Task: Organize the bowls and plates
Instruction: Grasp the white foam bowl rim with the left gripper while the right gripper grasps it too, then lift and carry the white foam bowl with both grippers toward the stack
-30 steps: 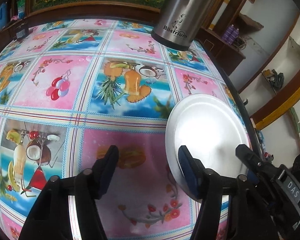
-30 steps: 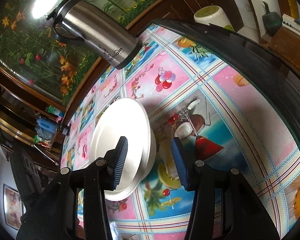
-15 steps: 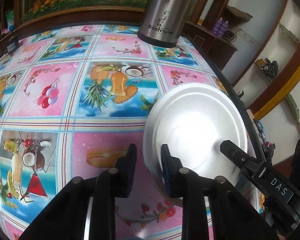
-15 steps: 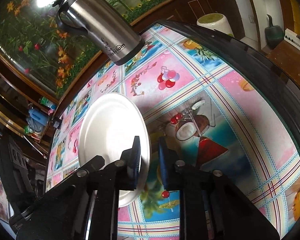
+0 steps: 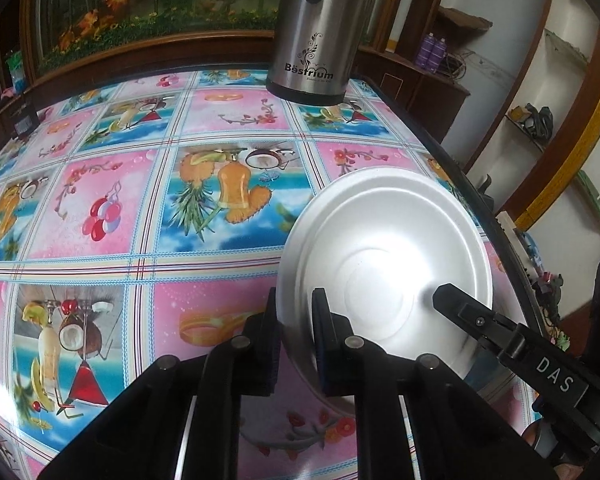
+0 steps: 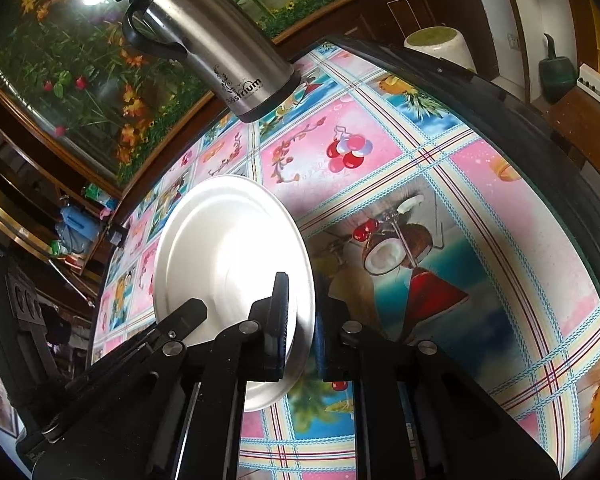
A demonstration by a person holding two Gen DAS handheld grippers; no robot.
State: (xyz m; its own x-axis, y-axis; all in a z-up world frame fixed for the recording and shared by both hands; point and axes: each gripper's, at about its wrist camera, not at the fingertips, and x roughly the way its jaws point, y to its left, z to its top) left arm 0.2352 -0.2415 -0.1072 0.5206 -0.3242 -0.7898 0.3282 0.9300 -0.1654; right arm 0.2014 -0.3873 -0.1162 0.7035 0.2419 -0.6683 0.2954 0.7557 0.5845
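Left wrist view: the left claw (image 5: 296, 312) is pinching the near-left rim of the plate (image 5: 384, 264), one finger under the edge and the other on the plate's face. Past the plate's right side, the tip of the right claw (image 5: 446, 294) reaches onto the same plate. Ahead of the claw, at the tabletop's (image 5: 100, 208) far edge, stands a steel flask (image 5: 312, 40). To the right are wall shelves, seen only from this side.

The right wrist view shows the opposite grip: the right claw (image 6: 300, 308) is pinching the plate's (image 6: 228, 248) right rim, and the left claw's black body (image 6: 172, 320) comes in from the lower left onto the plate. Only here do the flask's (image 6: 204, 36) black handle and lid show, and a white stool (image 6: 440, 46) beyond the tabletop's (image 6: 480, 240) edge.

A second ago both claws stood spread, the plate's rim between their fingers but not gripped. Their jaws have just been closing, and now each presses on the rim. The plate sits tilted off the tabletop, held between the two claws.
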